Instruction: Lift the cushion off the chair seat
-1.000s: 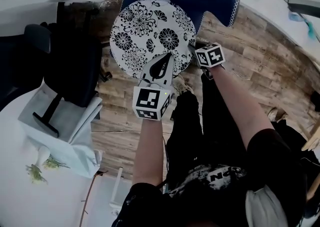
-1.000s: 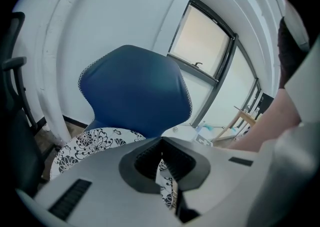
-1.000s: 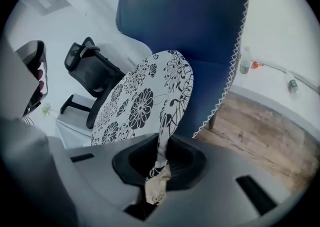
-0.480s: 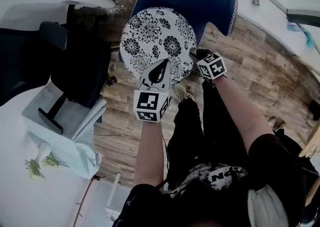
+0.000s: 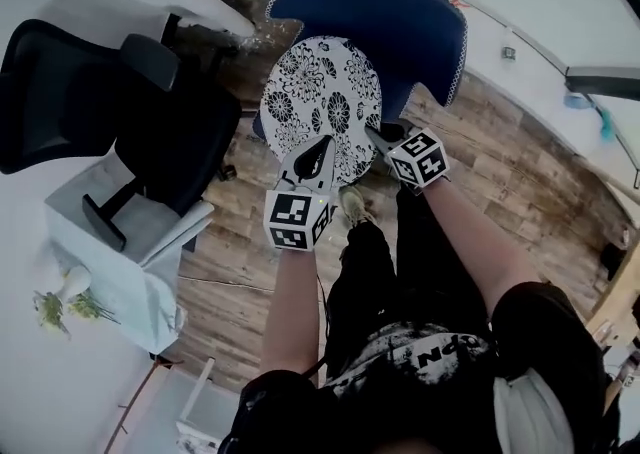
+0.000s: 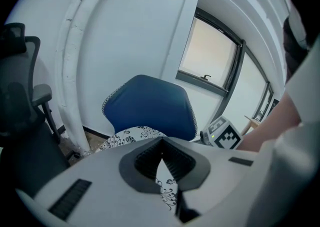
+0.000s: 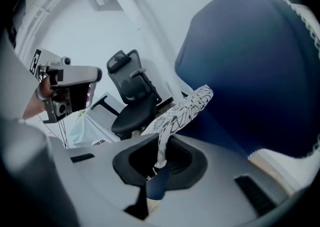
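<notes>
A round white cushion with black flowers (image 5: 322, 92) hangs tilted above the blue chair (image 5: 400, 17), held by its near edge. My left gripper (image 5: 318, 157) is shut on the cushion's near rim, and my right gripper (image 5: 385, 142) is shut on its right rim. In the left gripper view the cushion (image 6: 131, 135) runs into the closed jaws of the left gripper (image 6: 161, 163), with the blue chair back (image 6: 150, 103) behind. In the right gripper view the cushion (image 7: 182, 111) shows edge-on, its rim pinched in the right gripper (image 7: 161, 158) beside the blue chair (image 7: 250, 71).
A black office chair (image 5: 150, 132) stands close on the left of the blue chair. A white table (image 5: 60, 242) with a small bunch of flowers (image 5: 60, 307) lies at the lower left. Wooden floor (image 5: 520, 172) spreads to the right. The person's legs are right below the grippers.
Both grippers have risen with the cushion, the right one more. The cushion has come up off the blue seat and tipped from flat to steeply tilted.
</notes>
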`<control>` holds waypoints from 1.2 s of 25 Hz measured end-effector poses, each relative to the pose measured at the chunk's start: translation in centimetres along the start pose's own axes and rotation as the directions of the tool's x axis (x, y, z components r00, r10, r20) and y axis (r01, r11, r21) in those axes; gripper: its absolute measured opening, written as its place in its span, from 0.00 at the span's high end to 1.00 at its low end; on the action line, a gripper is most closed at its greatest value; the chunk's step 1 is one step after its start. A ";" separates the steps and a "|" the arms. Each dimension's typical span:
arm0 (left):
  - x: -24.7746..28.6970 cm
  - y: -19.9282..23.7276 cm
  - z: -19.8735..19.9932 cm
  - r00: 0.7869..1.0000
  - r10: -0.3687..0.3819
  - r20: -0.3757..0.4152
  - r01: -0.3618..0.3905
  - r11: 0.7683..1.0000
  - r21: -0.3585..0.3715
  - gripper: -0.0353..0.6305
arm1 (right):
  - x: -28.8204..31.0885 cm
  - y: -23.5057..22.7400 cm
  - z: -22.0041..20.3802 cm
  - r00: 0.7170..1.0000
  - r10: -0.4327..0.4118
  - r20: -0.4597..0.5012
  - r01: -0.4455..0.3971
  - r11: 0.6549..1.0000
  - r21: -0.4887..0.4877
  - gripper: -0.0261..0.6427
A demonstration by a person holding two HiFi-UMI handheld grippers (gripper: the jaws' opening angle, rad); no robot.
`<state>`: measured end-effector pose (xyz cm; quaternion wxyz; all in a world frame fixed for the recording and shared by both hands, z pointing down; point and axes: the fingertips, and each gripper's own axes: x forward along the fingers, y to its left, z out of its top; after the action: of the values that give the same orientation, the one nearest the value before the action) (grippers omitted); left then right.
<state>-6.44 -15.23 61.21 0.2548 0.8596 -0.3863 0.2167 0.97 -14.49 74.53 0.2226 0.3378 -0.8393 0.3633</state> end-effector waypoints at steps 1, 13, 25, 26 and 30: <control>-0.5 0.0 0.3 1.000 0.008 0.003 -0.008 1.000 0.002 0.93 | -0.4 0.5 1.1 1.000 0.010 0.011 -0.009 1.000 -0.019 0.91; -5.8 0.6 3.9 0.992 0.081 0.093 -0.078 0.996 -0.034 0.93 | -6.3 6.7 11.8 0.989 0.093 0.119 -0.059 0.963 -0.264 0.91; -10.9 -1.5 7.6 0.984 0.073 0.165 -0.082 0.996 0.046 0.93 | -13.0 13.6 18.3 0.962 0.142 0.232 -0.049 0.929 -0.366 0.91; -11.2 -1.4 7.8 0.983 0.077 0.169 -0.086 0.995 0.050 0.93 | -13.6 14.0 18.7 0.960 0.146 0.241 -0.043 0.921 -0.387 0.91; -13.0 -1.3 8.2 0.979 0.091 0.183 -0.104 0.992 0.065 0.93 | -14.9 15.5 19.6 0.953 0.151 0.261 -0.021 0.897 -0.441 0.91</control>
<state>-11.92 -12.28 47.10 0.1757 0.8646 -0.4410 0.1649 -2.80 -15.50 45.72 0.1508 0.2913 -0.9365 0.1240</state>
